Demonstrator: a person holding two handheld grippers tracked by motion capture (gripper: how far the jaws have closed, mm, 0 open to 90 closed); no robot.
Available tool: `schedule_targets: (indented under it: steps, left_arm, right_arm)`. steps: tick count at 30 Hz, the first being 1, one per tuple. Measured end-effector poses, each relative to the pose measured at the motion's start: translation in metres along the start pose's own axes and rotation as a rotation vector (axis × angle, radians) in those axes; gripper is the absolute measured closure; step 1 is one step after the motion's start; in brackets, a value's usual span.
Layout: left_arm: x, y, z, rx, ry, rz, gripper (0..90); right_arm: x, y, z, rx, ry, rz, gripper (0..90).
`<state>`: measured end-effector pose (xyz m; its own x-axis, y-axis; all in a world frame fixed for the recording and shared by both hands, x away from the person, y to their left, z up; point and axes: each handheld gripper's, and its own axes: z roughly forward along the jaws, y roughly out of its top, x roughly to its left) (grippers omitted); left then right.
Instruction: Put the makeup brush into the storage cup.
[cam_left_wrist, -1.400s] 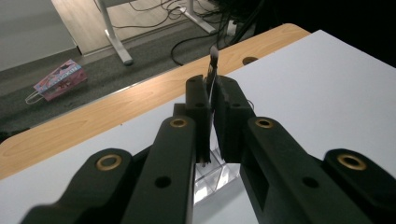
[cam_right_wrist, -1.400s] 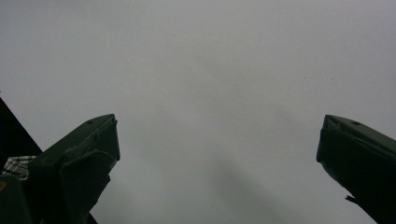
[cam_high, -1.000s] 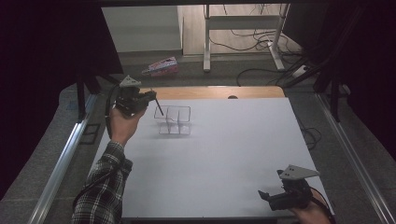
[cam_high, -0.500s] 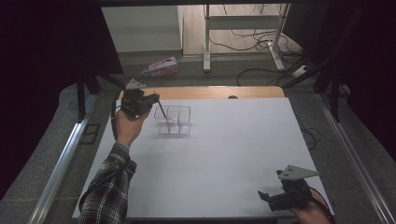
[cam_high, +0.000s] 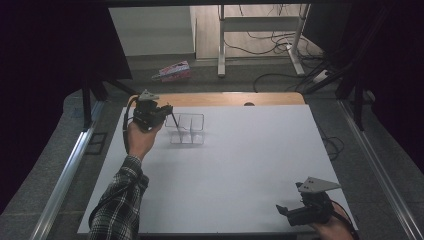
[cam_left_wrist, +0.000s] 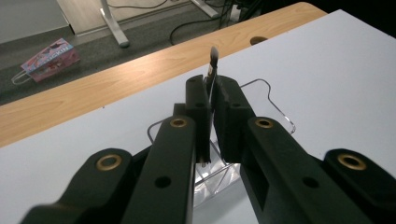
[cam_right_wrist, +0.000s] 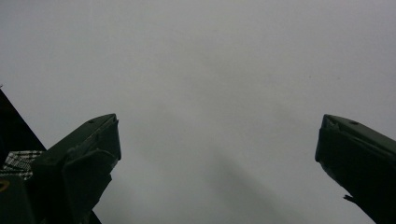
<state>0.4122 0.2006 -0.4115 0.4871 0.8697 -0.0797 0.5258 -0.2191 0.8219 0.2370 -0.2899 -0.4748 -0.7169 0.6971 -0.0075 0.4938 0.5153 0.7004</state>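
Seen from above: white desk (cam_high: 250, 170), clear acrylic organiser w/ compartments (cam_high: 187, 129) near far left corner. Left gripper (cam_high: 167, 111) at organiser's left rim, jaws clenched on a thin dark stick-like item, prob. a pen or slim brush (cam_left_wrist: 213, 65); its tip pokes past the jaws, above the organiser. Right gripper (cam_high: 285, 212) sits at near right corner, well apart, jaws released & wide w/ nothing between. Item looks light, stiff, narrow & smooth, so likely to pivot or slip; best pinched mid-shaft. Organiser looks light, may slide if knocked
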Motion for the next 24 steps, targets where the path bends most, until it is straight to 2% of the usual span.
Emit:
schedule_targets:
  steps: [11, 18, 20, 21, 22, 23, 24]
  left_arm:
    - [-0.001, -0.008, 0.011, 0.03, 0.01, 0.009, 85.6]
    - [0.002, -0.014, 0.015, 0.046, 0.013, -0.002, 85.3]
    - [0.002, -0.016, 0.017, 0.052, 0.033, 0.0, 84.3]
    - [0.003, -0.016, 0.018, 0.04, 0.047, -0.012, 80.0]
    - [0.005, -0.016, 0.018, 0.034, 0.041, -0.022, 65.1]
    - [0.006, -0.015, 0.019, 0.031, 0.056, -0.029, 45.5]
    - [0.006, -0.015, 0.019, 0.033, 0.073, -0.03, 30.8]
  right_arm:
    - [0.0, 0.0, 0.0, 0.002, 0.002, -0.001, 0.2]
    - [0.0, 0.0, 0.001, 0.006, 0.002, -0.004, 0.3]
    - [0.0, 0.0, 0.001, 0.006, 0.003, -0.003, 0.4]
    - [0.0, 0.0, 0.001, 0.007, 0.003, -0.003, 0.4]
    - [0.0, 0.0, 0.001, 0.007, 0.004, -0.003, 0.4]
    - [0.0, 0.0, 0.001, 0.007, 0.004, -0.004, 0.4]
    - [0.0, 0.0, 0.001, 0.007, 0.003, -0.004, 0.5]
